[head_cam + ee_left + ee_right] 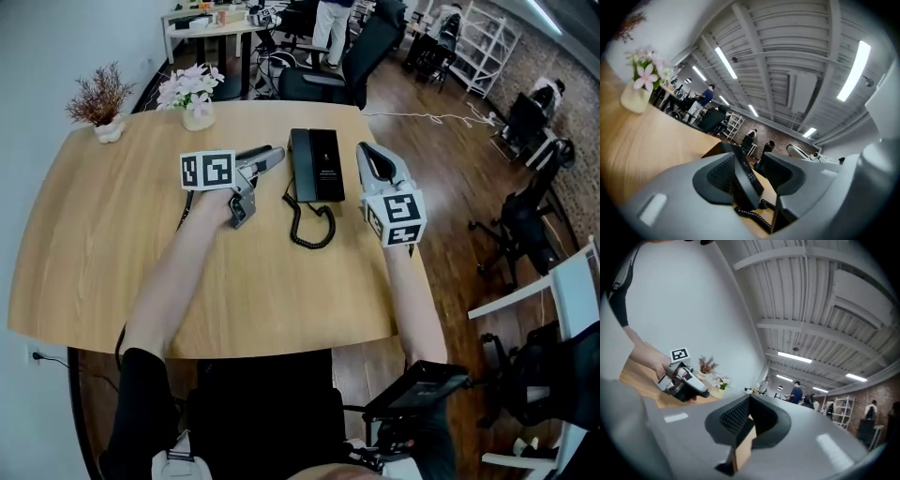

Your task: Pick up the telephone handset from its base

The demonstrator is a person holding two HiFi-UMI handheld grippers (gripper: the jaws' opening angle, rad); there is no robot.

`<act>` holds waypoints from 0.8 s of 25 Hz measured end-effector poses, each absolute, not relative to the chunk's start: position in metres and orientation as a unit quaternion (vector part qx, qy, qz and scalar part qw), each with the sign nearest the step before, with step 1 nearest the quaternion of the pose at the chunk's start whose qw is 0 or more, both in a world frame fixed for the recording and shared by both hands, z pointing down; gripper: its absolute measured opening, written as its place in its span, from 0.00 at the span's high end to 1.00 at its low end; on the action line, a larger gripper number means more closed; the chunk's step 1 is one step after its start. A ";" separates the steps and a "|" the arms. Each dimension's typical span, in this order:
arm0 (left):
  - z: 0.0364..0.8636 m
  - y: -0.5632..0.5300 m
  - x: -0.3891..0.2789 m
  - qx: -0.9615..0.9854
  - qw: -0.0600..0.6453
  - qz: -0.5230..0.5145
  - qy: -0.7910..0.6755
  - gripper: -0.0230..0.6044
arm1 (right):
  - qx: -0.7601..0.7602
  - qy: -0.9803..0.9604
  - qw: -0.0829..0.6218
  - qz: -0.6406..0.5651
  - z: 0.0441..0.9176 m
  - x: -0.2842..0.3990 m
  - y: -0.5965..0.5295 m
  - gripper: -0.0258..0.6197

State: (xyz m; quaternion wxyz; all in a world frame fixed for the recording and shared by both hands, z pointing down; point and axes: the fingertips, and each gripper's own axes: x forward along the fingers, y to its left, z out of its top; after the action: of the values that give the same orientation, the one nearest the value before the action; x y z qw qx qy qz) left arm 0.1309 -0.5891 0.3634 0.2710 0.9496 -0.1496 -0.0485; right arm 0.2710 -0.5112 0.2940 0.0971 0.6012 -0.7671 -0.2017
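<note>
Head view looks steeply down on the table [112,262]; both gripper views face level across it.

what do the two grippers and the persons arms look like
The left gripper and right gripper are both smooth light grey moulded plastic, with dark ribbed pads lining the inside of the jaws. Each carries a white cube printed with black square markers. The left arm wears a short black sleeve, and both forearms are bare.

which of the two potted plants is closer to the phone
The pink-and-white flowers; the reddish dried sprig sits farther left of the phone.
</note>
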 end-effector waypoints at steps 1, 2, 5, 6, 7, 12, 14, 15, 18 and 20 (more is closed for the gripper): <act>0.376 -0.598 0.137 0.945 0.283 -0.037 -0.160 0.67 | 0.615 -0.759 0.094 -0.194 0.305 0.282 -0.520 0.96; 0.386 -0.606 0.144 0.941 0.292 -0.027 -0.170 0.65 | 0.627 -0.751 0.090 -0.186 0.317 0.293 -0.527 0.96; 0.409 -0.617 0.165 0.934 0.305 0.003 -0.188 0.65 | 0.649 -0.741 0.088 -0.147 0.351 0.319 -0.535 0.96; 0.414 -0.620 0.170 0.933 0.306 0.014 -0.191 0.65 | 0.648 -0.743 0.093 -0.139 0.357 0.321 -0.537 0.96; 0.417 -0.622 0.174 0.932 0.305 0.023 -0.193 0.65 | 0.643 -0.747 0.098 -0.137 0.360 0.318 -0.538 0.96; 0.424 -0.628 0.188 0.933 0.302 0.062 -0.184 0.66 | 0.615 -0.764 0.108 -0.161 0.357 0.300 -0.537 0.96; 0.427 -0.626 0.193 0.932 0.309 0.076 -0.176 0.66 | 0.611 -0.768 0.109 -0.158 0.359 0.299 -0.538 0.96; 0.427 -0.624 0.195 0.930 0.314 0.082 -0.171 0.66 | 0.610 -0.769 0.109 -0.156 0.359 0.299 -0.538 0.96; 0.431 -0.618 0.204 0.925 0.332 0.099 -0.157 0.66 | 0.613 -0.766 0.112 -0.162 0.358 0.305 -0.536 0.96; 0.434 -0.616 0.209 0.922 0.339 0.105 -0.152 0.66 | 0.615 -0.760 0.119 -0.173 0.357 0.307 -0.533 0.96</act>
State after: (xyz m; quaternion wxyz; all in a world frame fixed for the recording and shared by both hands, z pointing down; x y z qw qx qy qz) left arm 0.2087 -0.6157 0.4344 0.3390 0.9225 -0.1521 0.1049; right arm 0.3072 -0.5332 0.3573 0.1192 0.6150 -0.7600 -0.1732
